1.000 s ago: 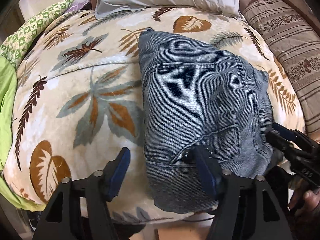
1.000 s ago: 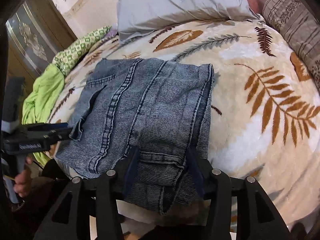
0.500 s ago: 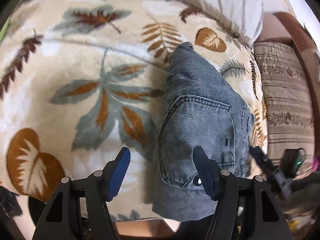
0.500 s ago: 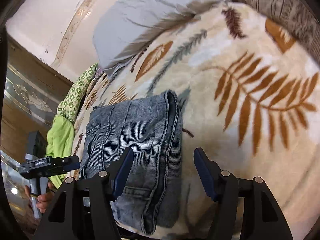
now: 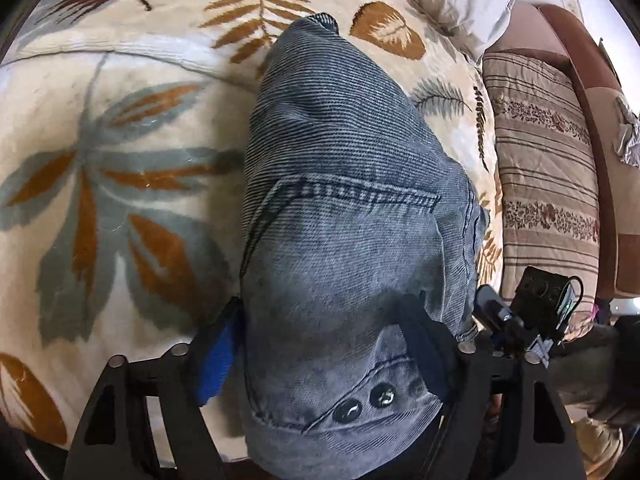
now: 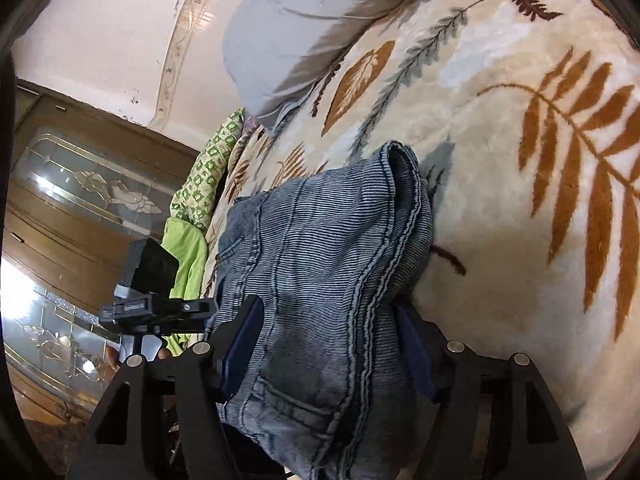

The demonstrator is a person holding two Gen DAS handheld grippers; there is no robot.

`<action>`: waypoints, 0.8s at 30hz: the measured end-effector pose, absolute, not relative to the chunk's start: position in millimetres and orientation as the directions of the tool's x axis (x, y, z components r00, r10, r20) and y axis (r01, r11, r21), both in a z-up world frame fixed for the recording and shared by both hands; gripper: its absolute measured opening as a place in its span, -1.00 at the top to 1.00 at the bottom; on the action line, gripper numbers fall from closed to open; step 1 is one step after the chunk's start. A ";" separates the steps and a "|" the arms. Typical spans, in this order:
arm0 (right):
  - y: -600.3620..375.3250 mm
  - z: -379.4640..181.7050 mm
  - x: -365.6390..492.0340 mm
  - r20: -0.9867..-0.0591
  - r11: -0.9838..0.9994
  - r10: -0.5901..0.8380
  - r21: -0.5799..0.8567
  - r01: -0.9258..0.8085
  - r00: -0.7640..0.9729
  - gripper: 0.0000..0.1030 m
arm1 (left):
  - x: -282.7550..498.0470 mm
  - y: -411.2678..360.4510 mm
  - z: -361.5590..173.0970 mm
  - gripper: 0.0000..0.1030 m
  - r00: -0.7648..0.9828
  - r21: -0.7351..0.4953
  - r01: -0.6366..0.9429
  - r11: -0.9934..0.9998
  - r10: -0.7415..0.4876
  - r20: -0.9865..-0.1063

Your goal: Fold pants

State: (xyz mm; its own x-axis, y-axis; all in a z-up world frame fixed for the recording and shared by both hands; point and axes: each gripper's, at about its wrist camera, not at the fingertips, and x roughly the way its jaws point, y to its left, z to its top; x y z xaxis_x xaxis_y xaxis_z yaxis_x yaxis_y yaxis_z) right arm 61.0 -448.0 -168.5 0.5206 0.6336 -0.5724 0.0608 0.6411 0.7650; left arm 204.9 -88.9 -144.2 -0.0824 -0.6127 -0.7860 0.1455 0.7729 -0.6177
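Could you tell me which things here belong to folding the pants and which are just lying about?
Part of the job:
- jeans, folded, lying on the blanket
- left gripper, straddling one end
- right gripper, straddling the other end

Just lying about:
- leaf-print blanket
- grey pillow
- striped cushion
- green cloth

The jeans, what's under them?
The leaf-print blanket lies under the folded jeans. Whatever sits directly beneath the denim is covered, so nothing else can be seen there.
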 end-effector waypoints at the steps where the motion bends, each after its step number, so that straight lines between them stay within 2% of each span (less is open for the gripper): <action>1: -445.6 -169.0 63.0 -0.582 0.654 0.630 0.755 0.052 0.514 -0.32 | 206.9 -89.7 -145.1 -0.53 -0.082 -0.617 0.146 0.773 -0.613 -0.786; 5: -435.9 -166.8 65.7 -0.629 0.708 0.601 0.706 0.038 0.493 -0.33 | 208.3 -97.0 -147.6 -0.54 -0.072 -0.594 0.162 0.788 -0.591 -0.803; 7: -427.6 -162.0 65.9 -0.671 0.760 0.560 0.649 0.020 0.485 -0.27 | 200.3 -103.4 -142.8 -0.47 -0.065 -0.581 0.168 0.796 -0.579 -0.812; 8: -418.4 -157.1 66.5 -0.711 0.809 0.512 0.588 0.007 0.481 -0.20 | 198.3 -104.1 -140.3 -0.26 -0.057 -0.571 0.171 0.803 -0.571 -0.819; 9: -410.7 -152.7 65.6 -0.738 0.843 0.474 0.539 -0.003 0.481 -0.17 | 195.3 -105.3 -136.2 -0.16 -0.047 -0.560 0.184 0.808 -0.562 -0.826; 11: -404.6 -146.2 62.8 -0.751 0.860 0.446 0.510 -0.002 0.486 0.04 | 186.3 -110.0 -124.5 0.19 -0.020 -0.540 0.214 0.814 -0.549 -0.835; 13: -400.9 -137.5 60.9 -0.751 0.865 0.434 0.501 0.003 0.498 0.14 | 177.2 -114.6 -111.3 0.36 0.022 -0.508 0.253 0.823 -0.530 -0.848; 18: -390.6 -119.7 58.3 -0.738 0.861 0.442 0.508 -0.012 0.510 0.18 | 152.1 -122.3 -81.3 0.48 0.118 -0.442 0.337 0.831 -0.503 -0.856; 24: -364.3 -99.4 67.5 -0.709 0.841 0.481 0.540 -0.042 0.516 0.21 | 128.6 -90.4 -46.2 0.49 0.214 -0.424 0.338 0.840 -0.507 -0.835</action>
